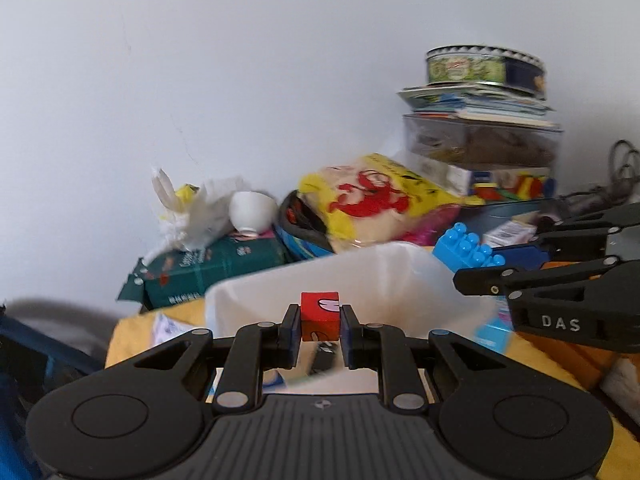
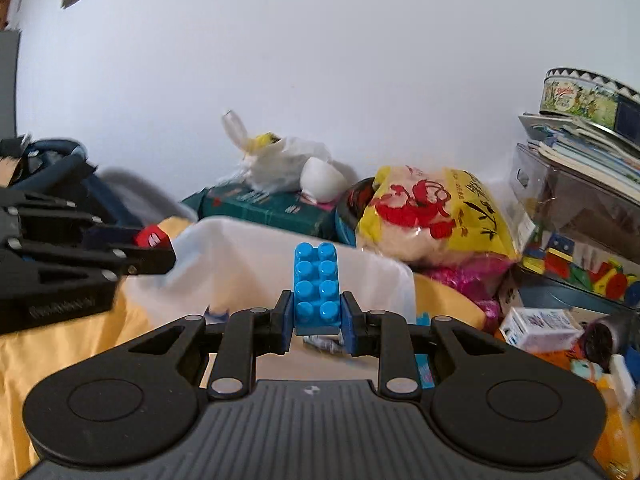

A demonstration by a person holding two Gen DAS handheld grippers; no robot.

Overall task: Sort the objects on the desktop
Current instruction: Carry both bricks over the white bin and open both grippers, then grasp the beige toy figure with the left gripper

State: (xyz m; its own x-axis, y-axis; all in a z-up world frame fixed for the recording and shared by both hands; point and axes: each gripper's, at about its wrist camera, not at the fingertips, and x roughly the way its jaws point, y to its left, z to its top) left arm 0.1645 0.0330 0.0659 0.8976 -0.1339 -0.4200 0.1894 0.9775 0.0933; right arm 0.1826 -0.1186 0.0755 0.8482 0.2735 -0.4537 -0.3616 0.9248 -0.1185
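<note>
a red cube (image 1: 320, 316) is clamped between the left gripper's (image 1: 320, 330) fingers; a blue brick (image 2: 316, 288) is pinched upright in the right gripper (image 2: 316, 322), above a white bin (image 2: 248, 252).

Behind — yellow snack bag (image 2: 436, 216), green box (image 2: 264, 206) under white cup (image 2: 320, 180), round tin (image 2: 588, 98) atop books (image 2: 580, 148).

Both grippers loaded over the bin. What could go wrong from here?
1. The left gripper pinches the red cube at its fingertips only; a jolt might twist it loose.
2. The right gripper holds the blue brick by one end, most of it sticking out, so it may pivot or drop outside the white bin.
3. Both grippers crowd the same bin, so they may collide when releasing.
</note>
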